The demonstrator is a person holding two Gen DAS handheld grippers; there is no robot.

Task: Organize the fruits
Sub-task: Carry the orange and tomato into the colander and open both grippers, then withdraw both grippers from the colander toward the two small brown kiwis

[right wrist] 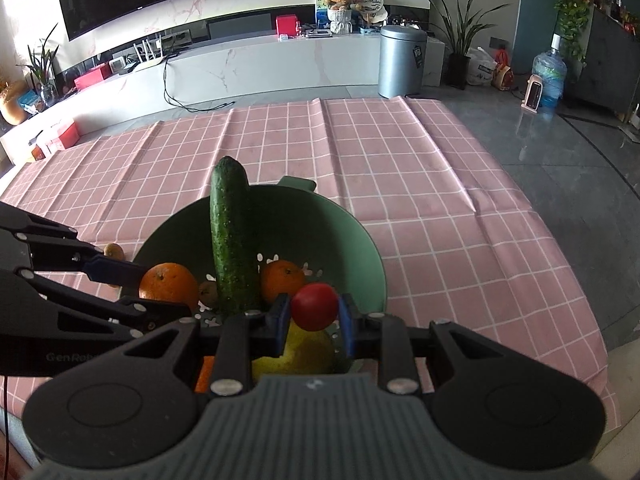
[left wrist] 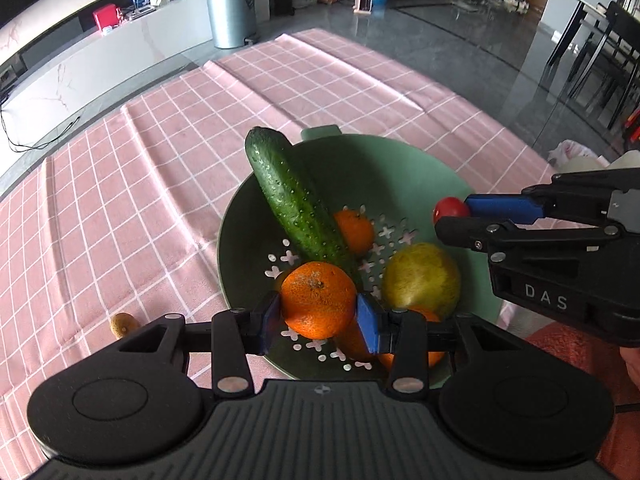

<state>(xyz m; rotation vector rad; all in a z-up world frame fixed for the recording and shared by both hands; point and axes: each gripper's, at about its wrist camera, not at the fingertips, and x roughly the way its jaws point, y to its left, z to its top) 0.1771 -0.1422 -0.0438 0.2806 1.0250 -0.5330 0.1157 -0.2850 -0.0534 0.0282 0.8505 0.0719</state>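
Left wrist view: beneath both sets of jaws, a green strainer bowl (left wrist: pixel 420 168) is collecting produce, a cucumber (left wrist: pixel 294 200) leaning inside. The left gripper (left wrist: pixel 318 312) is pinching an orange (left wrist: pixel 318 304); the right gripper (right wrist: pixel 314 314) is clamping a tomato (right wrist: pixel 314 306), apparently for sorting.

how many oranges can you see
3: one in the left gripper, one in the green bowl beside the cucumber, one under the gripper. More may be hidden.
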